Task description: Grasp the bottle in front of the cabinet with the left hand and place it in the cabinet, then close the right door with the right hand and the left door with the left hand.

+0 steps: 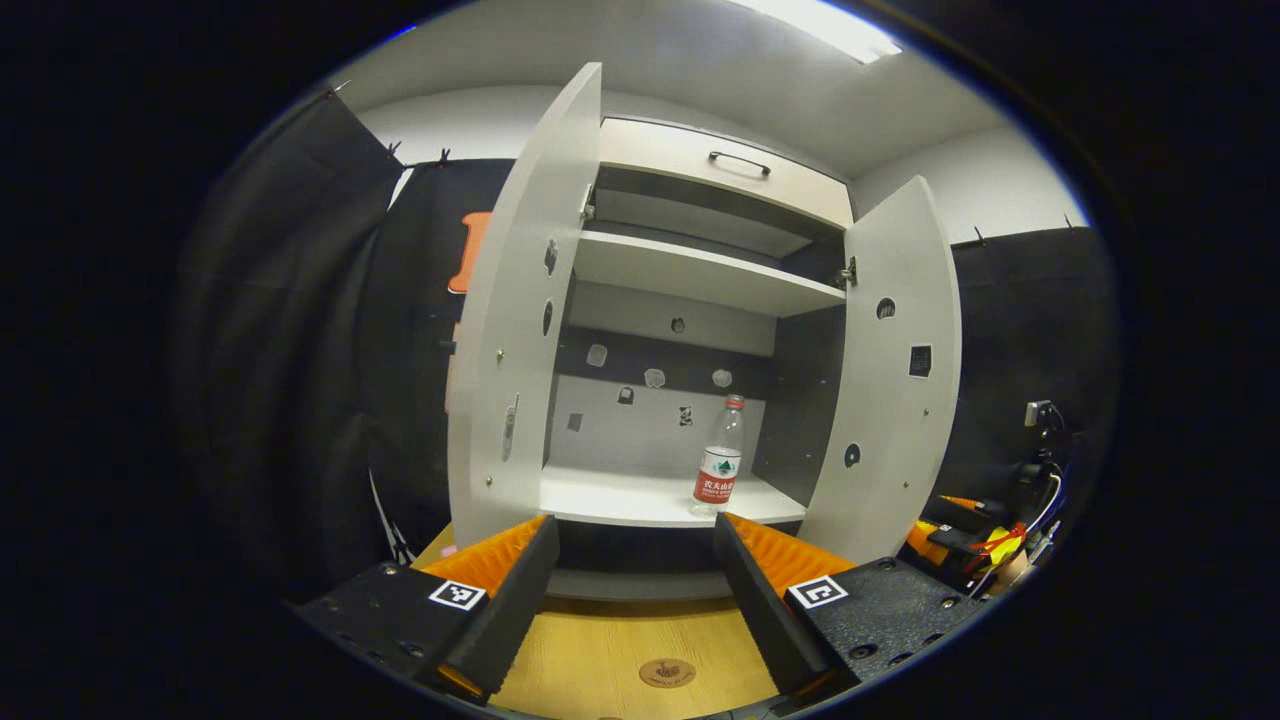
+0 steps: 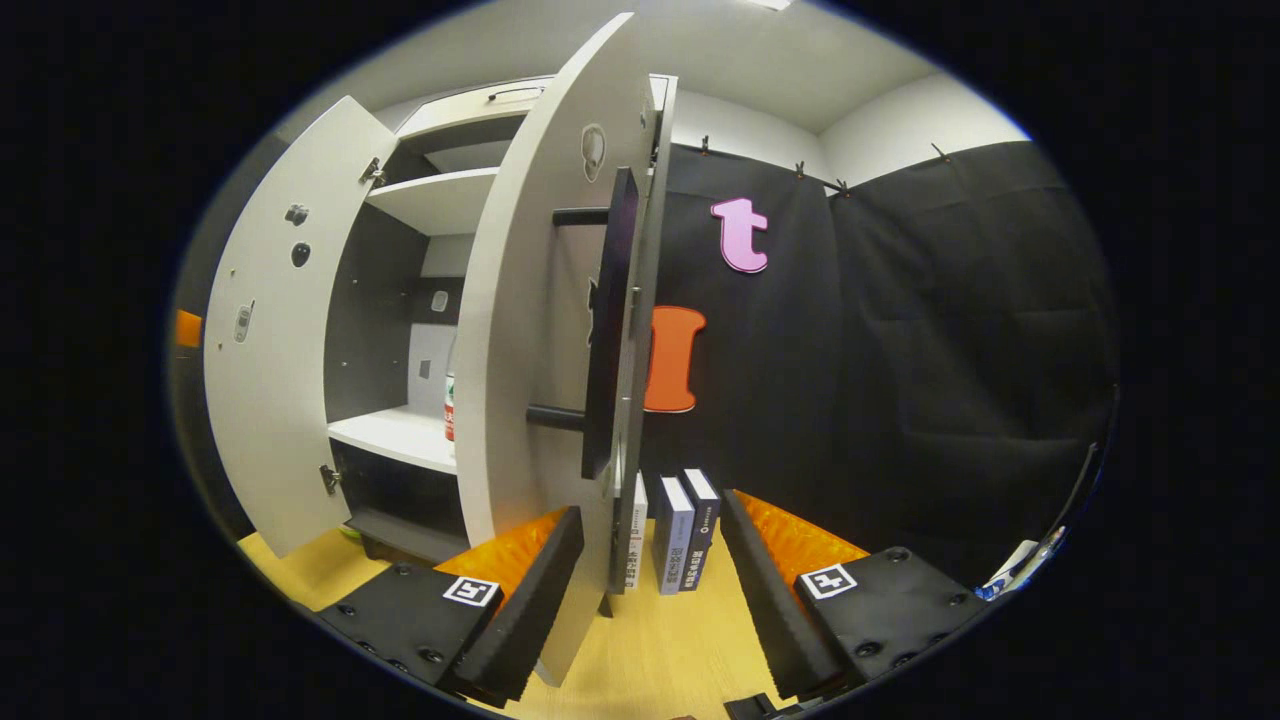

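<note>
- in the left gripper view the left gripper (image 1: 632,600) has its two fingers spread wide apart with nothing between them, held over the wooden tabletop (image 1: 610,650) short of the cabinet (image 1: 700,270).
- straight ahead of it, the cabinet stands with both doors swung outward; the left door (image 1: 520,330) rises just beyond the gripper's left finger, the right door (image 1: 890,370) beyond its right finger.
- the bottle (image 1: 720,462) stands upright on the lower shelf (image 1: 620,495) inside the cabinet, near the shelf's front edge and toward the right side, ahead of and slightly right of the gap between the fingers, well apart from them.
- it is clear plastic with a red cap and a red label.
- an upper shelf (image 1: 700,275) sits above it, and a drawer front with a dark handle (image 1: 740,162) tops the cabinet.
- in the right gripper view the right gripper (image 2: 650,590) is likewise spread open, gripping nothing.
- the right door (image 2: 540,330) is seen nearly edge-on, directly ahead; its lower edge comes down just beside the gripper's left finger, whether touching i cannot tell.
- a dark bar handle (image 2: 605,320) is mounted on that door's outer face.
- a sliver of the bottle (image 2: 450,400) shows past the door's left edge, on the shelf inside.
- three upright books (image 2: 672,535) stand on the table ahead, between the fingers' line and the black cloth wall.
- the left door (image 2: 290,330) stands open farther left.
</note>
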